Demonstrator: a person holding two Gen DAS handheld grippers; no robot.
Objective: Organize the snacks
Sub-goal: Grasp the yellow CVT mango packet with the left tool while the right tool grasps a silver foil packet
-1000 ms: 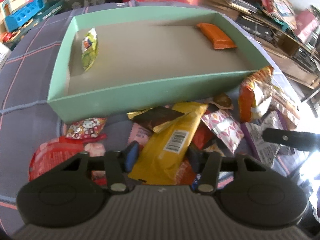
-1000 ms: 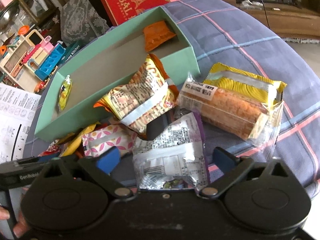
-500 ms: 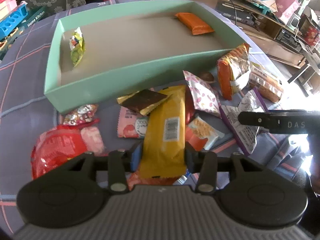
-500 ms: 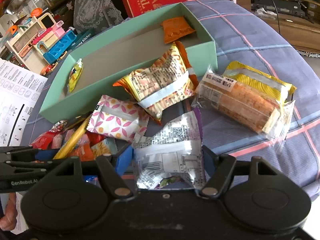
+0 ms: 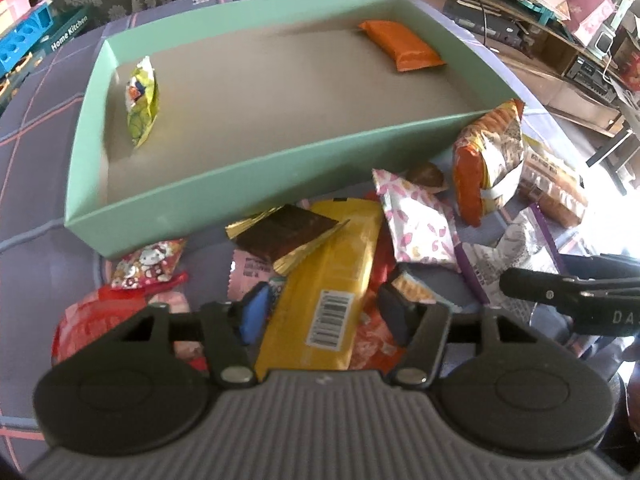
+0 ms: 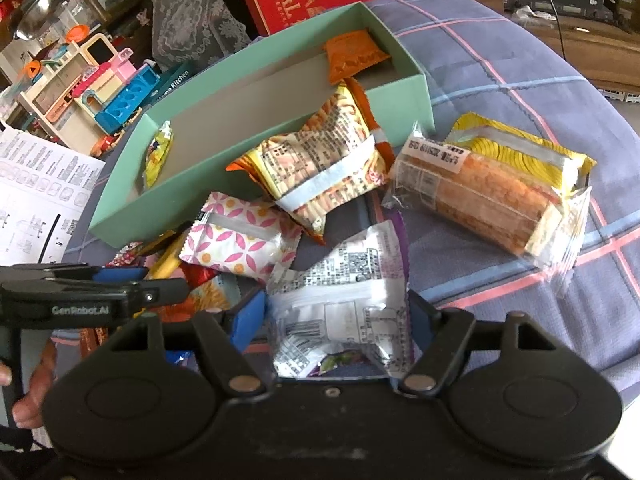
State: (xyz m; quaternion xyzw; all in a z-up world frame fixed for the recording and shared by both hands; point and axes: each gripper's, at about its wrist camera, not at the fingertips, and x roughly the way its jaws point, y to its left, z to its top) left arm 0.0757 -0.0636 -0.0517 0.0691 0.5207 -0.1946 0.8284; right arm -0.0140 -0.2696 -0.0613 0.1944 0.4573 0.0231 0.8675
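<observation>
Left wrist view showed the yellow snack bar (image 5: 332,280) low in the centre of the frame, lying lengthwise between the fingers of the left gripper (image 5: 324,312), whose jaws were closing with both pads beside its edges, though I could not tell whether they pressed it. Right wrist view showed the white-and-purple packet (image 6: 344,300) at lower centre inside the right gripper (image 6: 340,320), whose jaws were opening around it. Above both lay the snack pile and the green box (image 5: 240,196), holding an orange packet (image 5: 404,46) and a green-yellow packet (image 5: 142,100).

Mint-green box (image 5: 224,196); orange packet (image 5: 404,46); yellow bar (image 5: 332,280); pink-flowered pouch (image 6: 240,236); plaid blue cloth (image 6: 500,52).
</observation>
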